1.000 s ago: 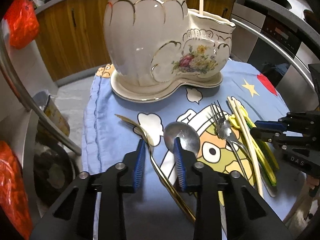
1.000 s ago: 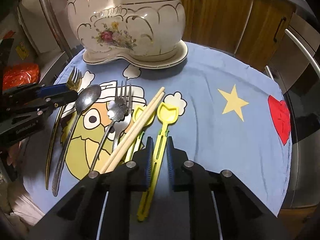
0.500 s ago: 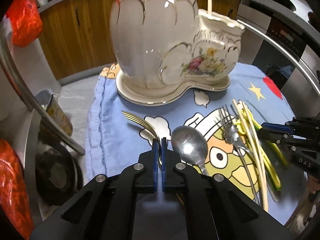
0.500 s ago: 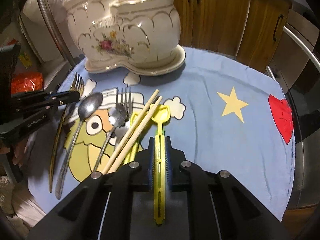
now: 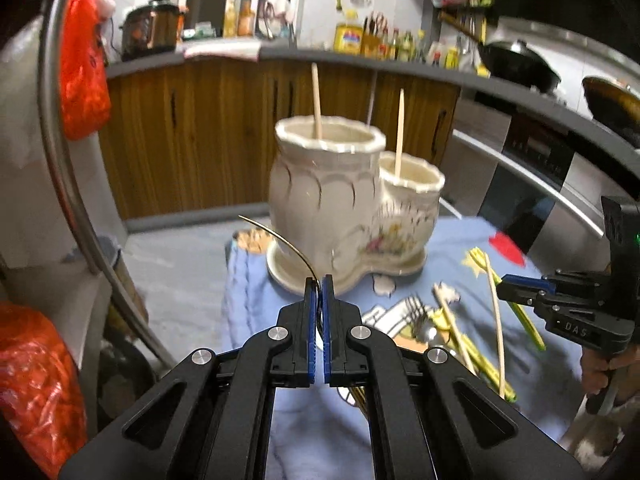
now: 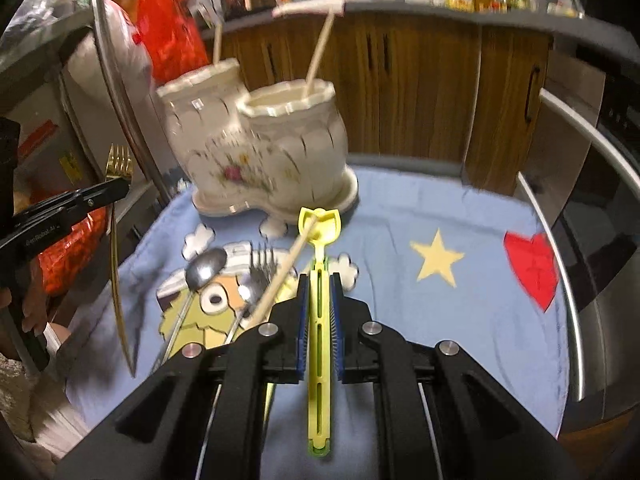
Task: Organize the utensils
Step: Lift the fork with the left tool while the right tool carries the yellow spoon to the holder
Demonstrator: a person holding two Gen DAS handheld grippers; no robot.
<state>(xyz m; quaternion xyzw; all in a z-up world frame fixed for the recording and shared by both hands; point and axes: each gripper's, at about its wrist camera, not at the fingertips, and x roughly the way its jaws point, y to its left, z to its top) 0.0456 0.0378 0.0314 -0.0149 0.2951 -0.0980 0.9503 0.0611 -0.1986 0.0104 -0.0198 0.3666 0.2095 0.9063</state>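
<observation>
A white ceramic two-cup holder (image 5: 340,208) stands on its saucer at the far side of the blue cloth; it also shows in the right wrist view (image 6: 264,148), with a chopstick in each cup. My left gripper (image 5: 319,292) is shut on a gold fork (image 6: 118,168) and holds it above the table, tines up. My right gripper (image 6: 319,284) is shut on a yellow plastic utensil (image 6: 320,232), lifted off the cloth, with a chopstick (image 6: 280,276) leaning against it. A spoon (image 6: 204,264) and forks (image 6: 262,268) lie on the cloth.
A metal rail (image 5: 76,200) curves along the left. Red bags (image 5: 84,60) hang left. An oven front with handle (image 6: 560,240) stands right. Wooden cabinets (image 5: 192,148) are behind the table. More yellow utensils and a chopstick (image 5: 496,320) lie on the cloth.
Both grippers have risen from the cloth. The left carries the gold fork up; the right lifts the yellow utensil, dragging a chopstick. The holder looks farther away.
</observation>
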